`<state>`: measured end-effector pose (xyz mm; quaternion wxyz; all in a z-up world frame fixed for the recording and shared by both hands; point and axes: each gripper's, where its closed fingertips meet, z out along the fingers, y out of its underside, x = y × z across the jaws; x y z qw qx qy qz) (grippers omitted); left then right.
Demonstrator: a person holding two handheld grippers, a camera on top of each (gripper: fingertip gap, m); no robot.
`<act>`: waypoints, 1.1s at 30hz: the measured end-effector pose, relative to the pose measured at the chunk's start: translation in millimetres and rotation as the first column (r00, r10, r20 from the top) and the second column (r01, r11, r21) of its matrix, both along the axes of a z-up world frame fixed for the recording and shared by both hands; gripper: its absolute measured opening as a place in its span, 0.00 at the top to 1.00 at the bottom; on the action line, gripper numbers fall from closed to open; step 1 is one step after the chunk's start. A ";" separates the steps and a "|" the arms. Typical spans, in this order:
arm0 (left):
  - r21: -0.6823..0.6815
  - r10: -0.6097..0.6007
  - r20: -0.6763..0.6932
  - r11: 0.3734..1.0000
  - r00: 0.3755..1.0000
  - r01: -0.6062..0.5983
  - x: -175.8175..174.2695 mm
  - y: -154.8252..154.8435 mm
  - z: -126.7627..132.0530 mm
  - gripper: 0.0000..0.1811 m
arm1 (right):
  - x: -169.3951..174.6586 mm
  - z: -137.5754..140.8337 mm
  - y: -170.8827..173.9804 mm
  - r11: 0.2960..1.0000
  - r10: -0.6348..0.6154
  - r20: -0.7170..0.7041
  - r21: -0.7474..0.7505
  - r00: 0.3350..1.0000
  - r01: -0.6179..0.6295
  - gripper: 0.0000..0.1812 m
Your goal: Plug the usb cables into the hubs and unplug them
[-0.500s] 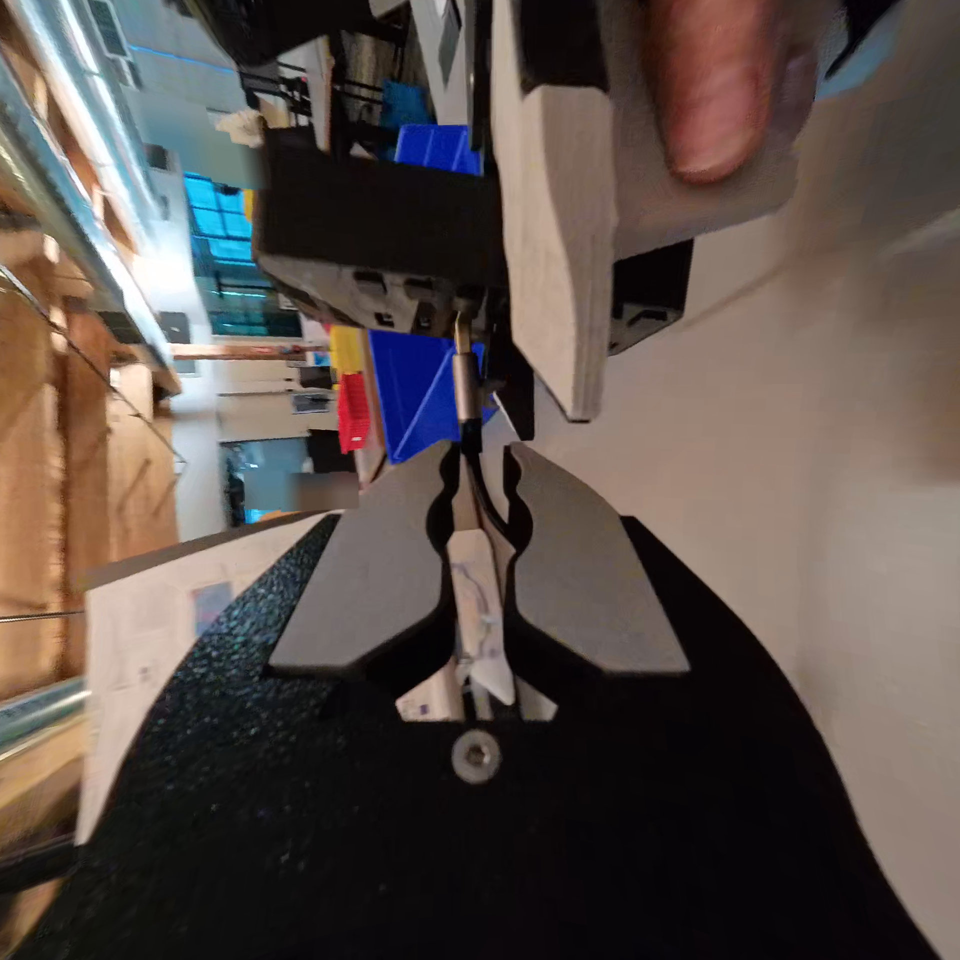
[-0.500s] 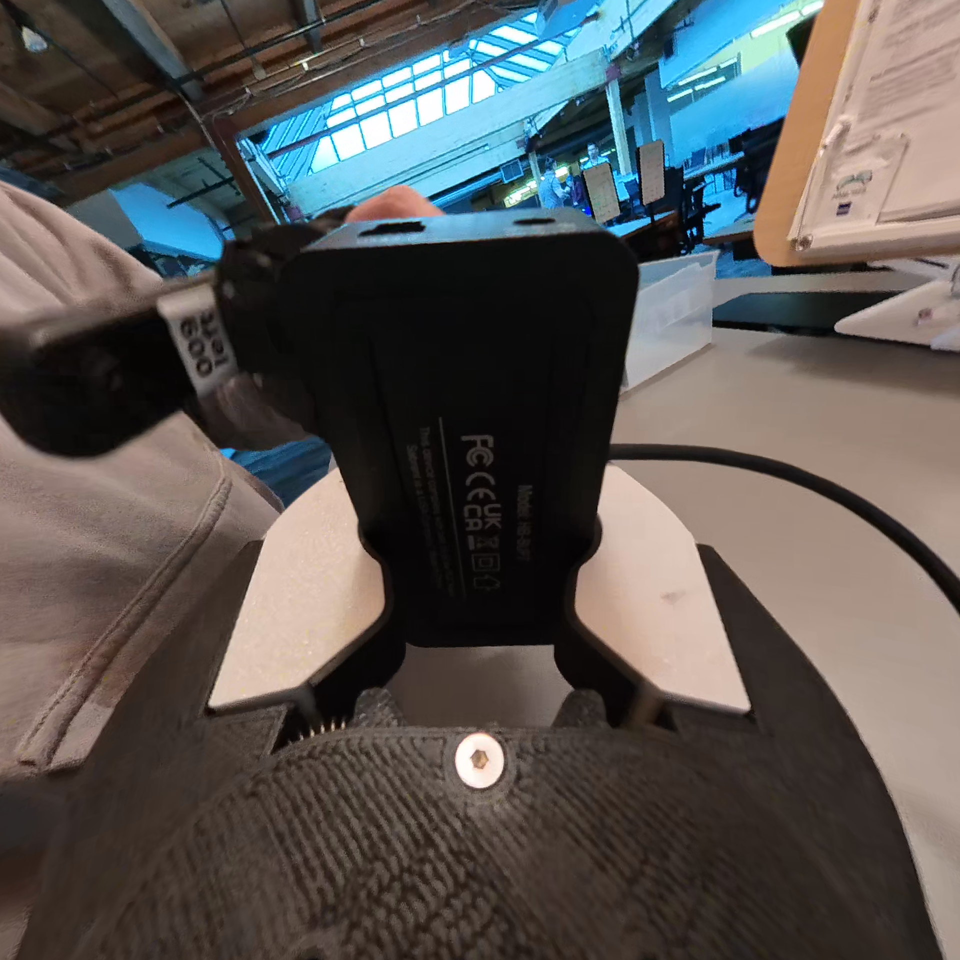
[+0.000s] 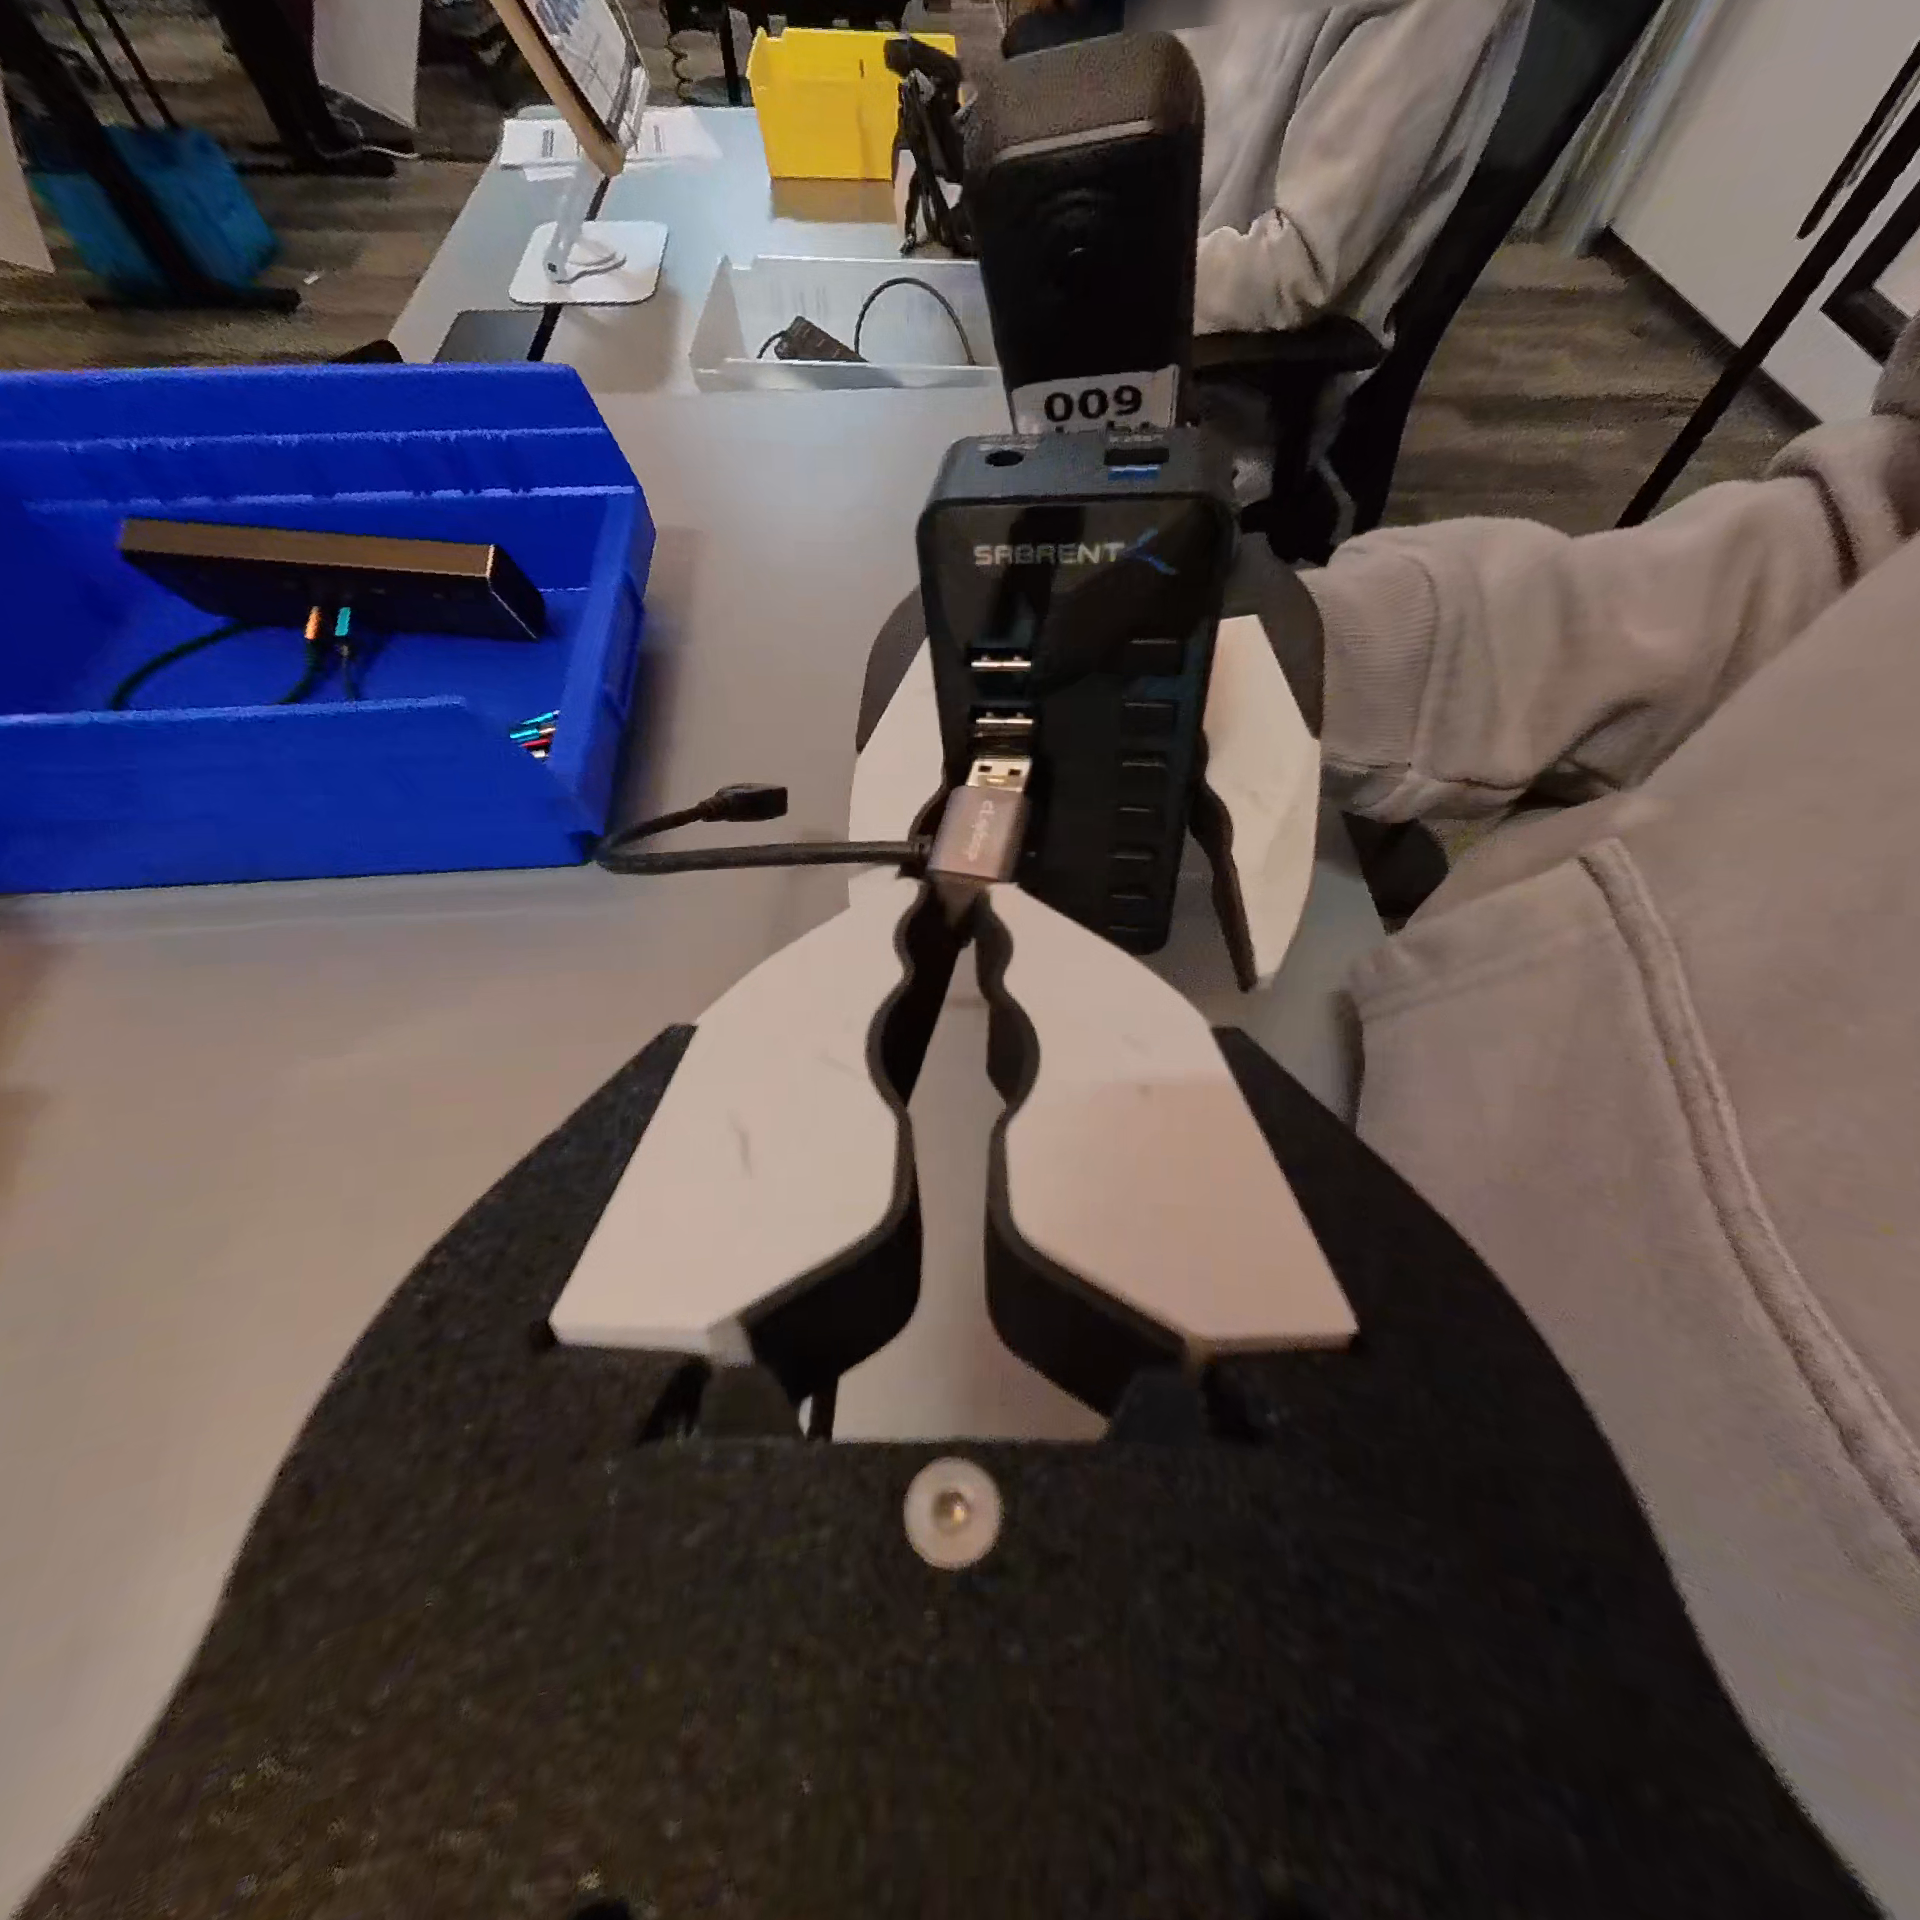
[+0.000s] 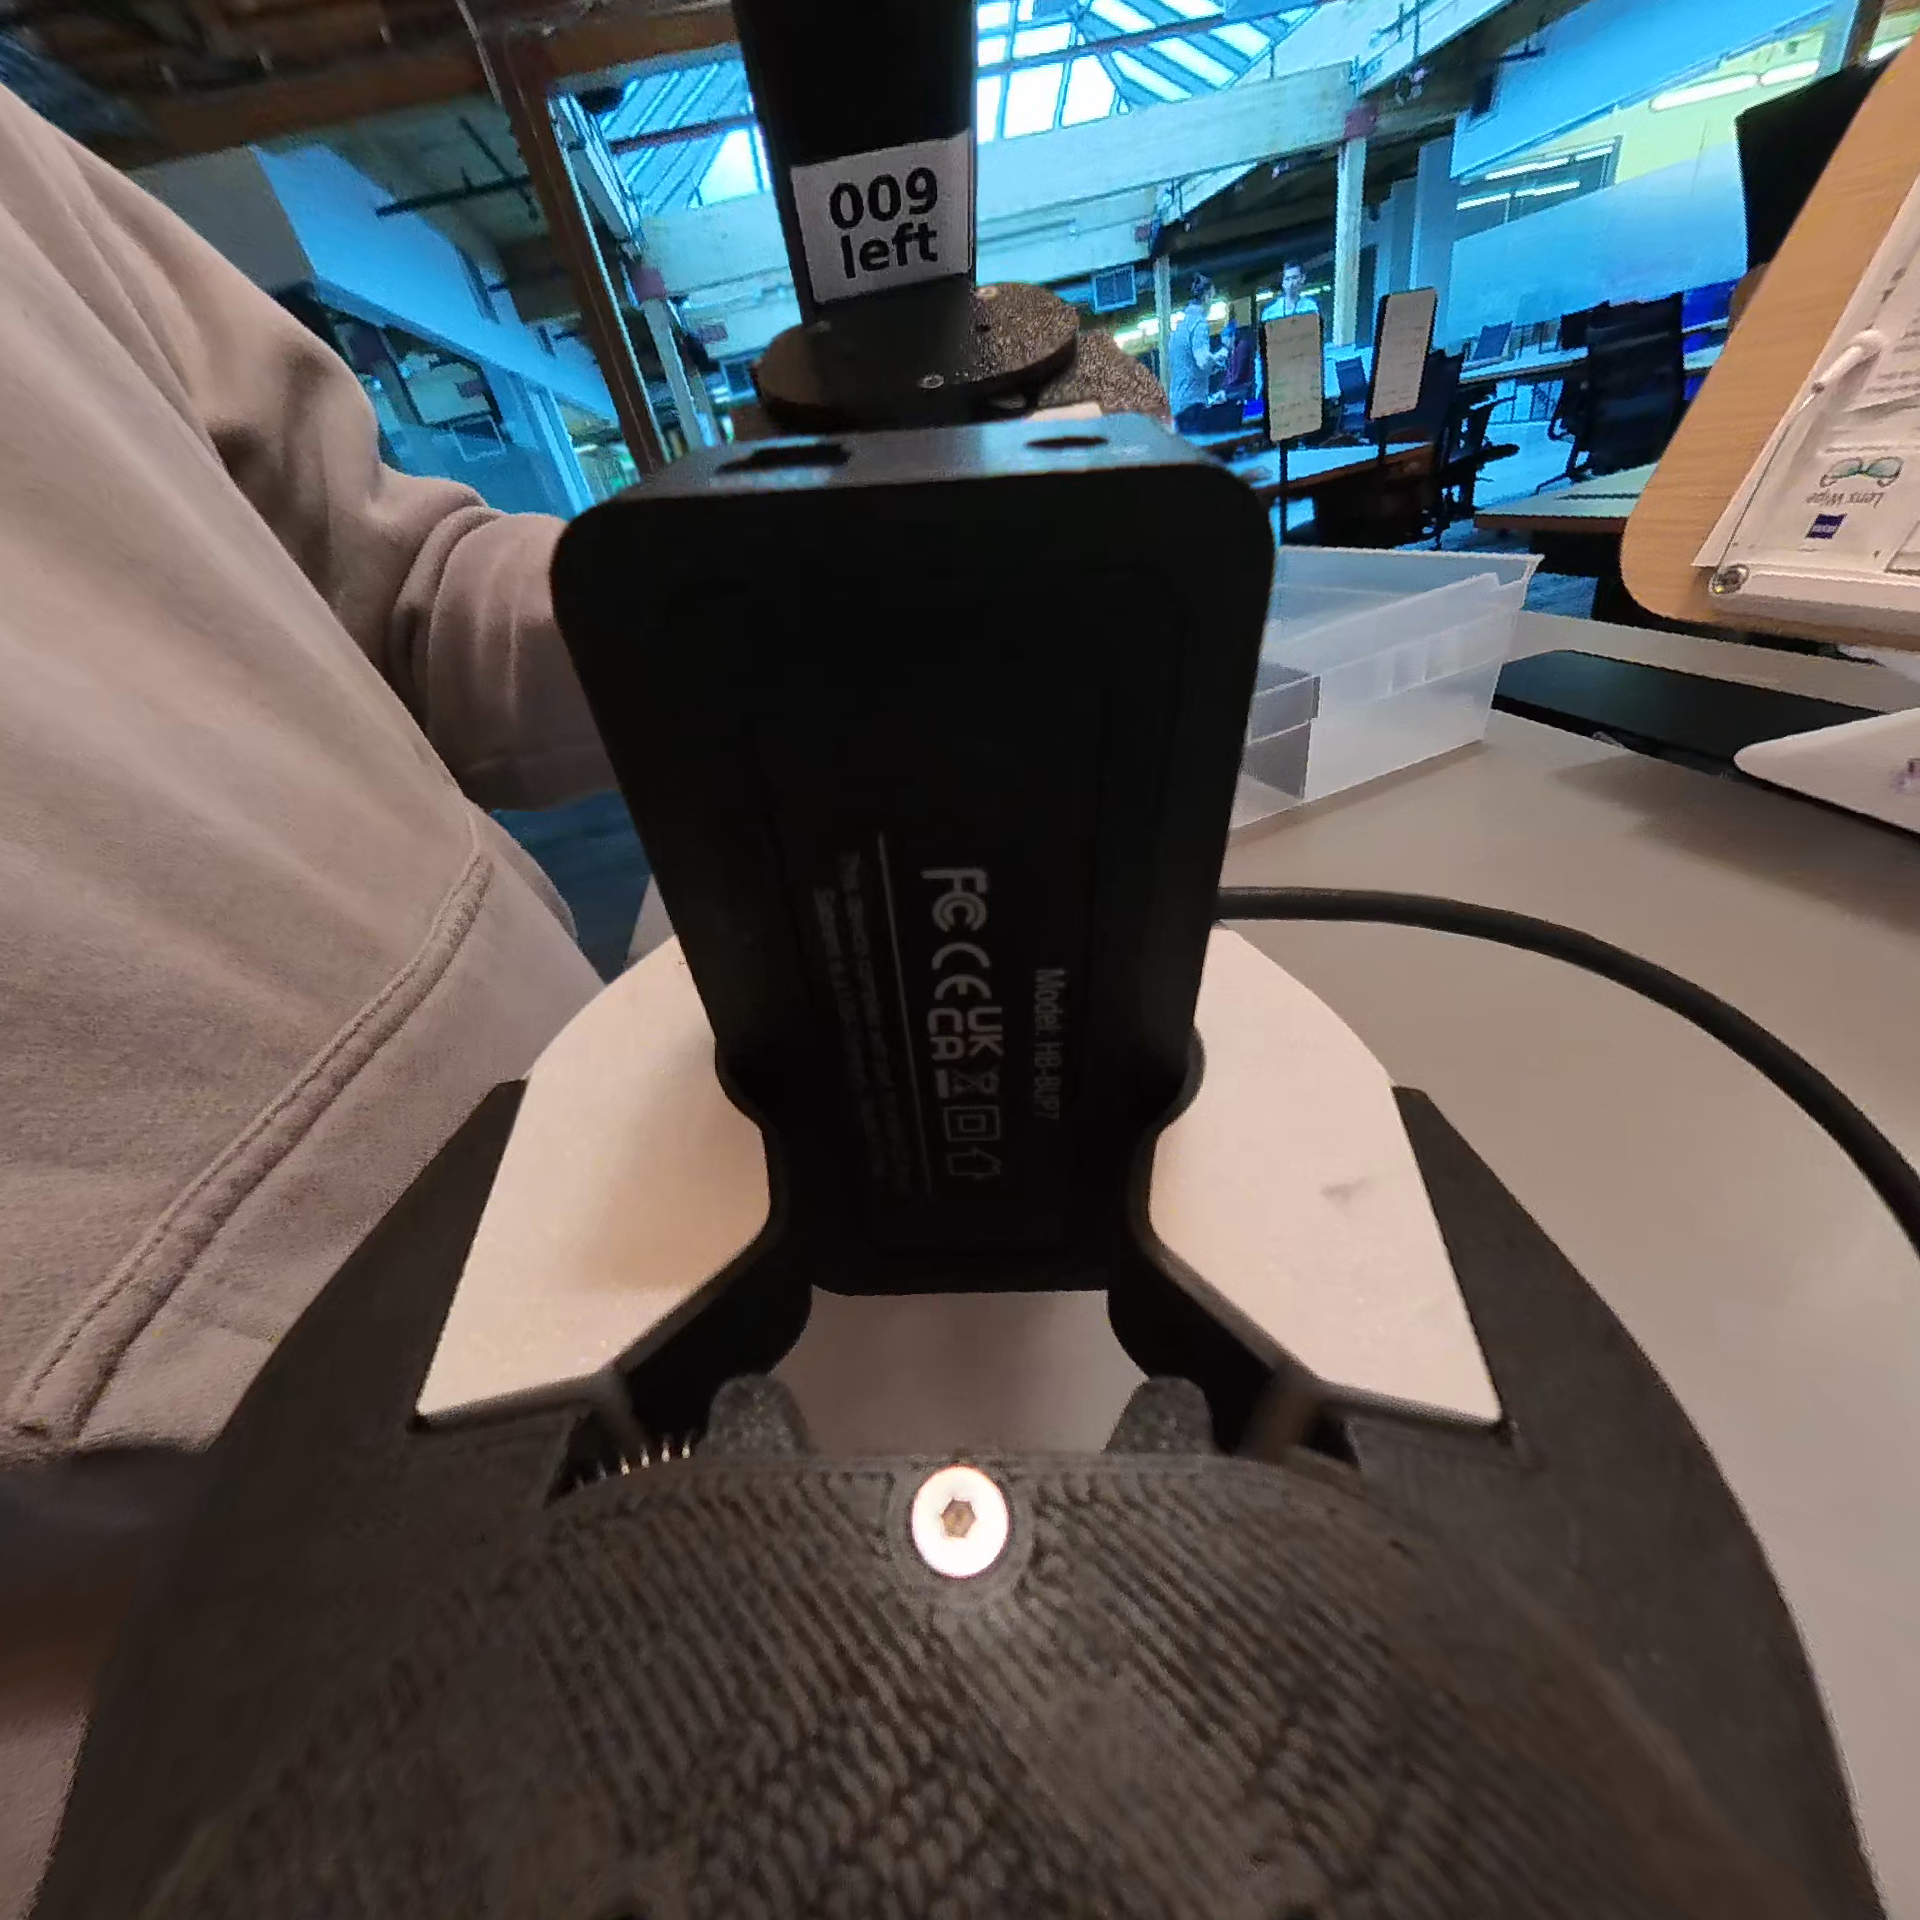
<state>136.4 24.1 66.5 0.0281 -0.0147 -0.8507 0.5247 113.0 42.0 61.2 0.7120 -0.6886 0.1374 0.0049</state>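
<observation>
My right gripper (image 4: 956, 1039) is shut on a black USB hub (image 4: 914, 831) and holds it upright above the table, its back towards this camera. In the left wrist view the hub's (image 3: 1081, 665) front shows a column of ports, with the right gripper's white fingers (image 3: 1262, 727) on either side. My left gripper (image 3: 951, 899) is shut on the grey housing of a USB cable plug (image 3: 971, 836). The plug's bare metal tip (image 3: 1000, 774) sits tilted against the hub just below the second port, most of it outside. The black cable (image 3: 748, 854) trails left on the table.
A blue bin (image 3: 582, 665) at the left holds a second hub (image 3: 332, 577) with cables plugged in. A clear tray (image 3: 717, 322), a yellow bin (image 3: 831, 99) and a clipboard stand (image 3: 582, 249) stand farther back. A grey sleeve (image 3: 1558, 644) is at the right. A black cable (image 4: 1558, 966) curves over the table.
My left gripper has swung round with the plug, from a sideways pose to facing the hub's port side. In the right wrist view it moved from the left to behind the hub's top.
</observation>
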 end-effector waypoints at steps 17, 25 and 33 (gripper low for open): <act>-0.065 -0.061 -0.067 0.996 0.996 0.056 -16.5 5.4 3.2 0.96 | -6.4 3.4 0.7 0.999 0.040 -0.017 0.031 0.999 -0.039 0.60; -0.067 -0.005 -0.109 0.998 0.994 -0.002 -12.7 4.0 5.6 0.95 | -5.8 -1.4 3.2 0.999 0.034 -0.019 -0.004 0.999 -0.034 0.59; -0.040 0.033 -0.059 0.999 0.998 -0.036 -13.6 5.2 9.3 0.96 | -8.6 -4.7 4.8 0.998 0.052 -0.038 -0.043 0.998 -0.054 0.60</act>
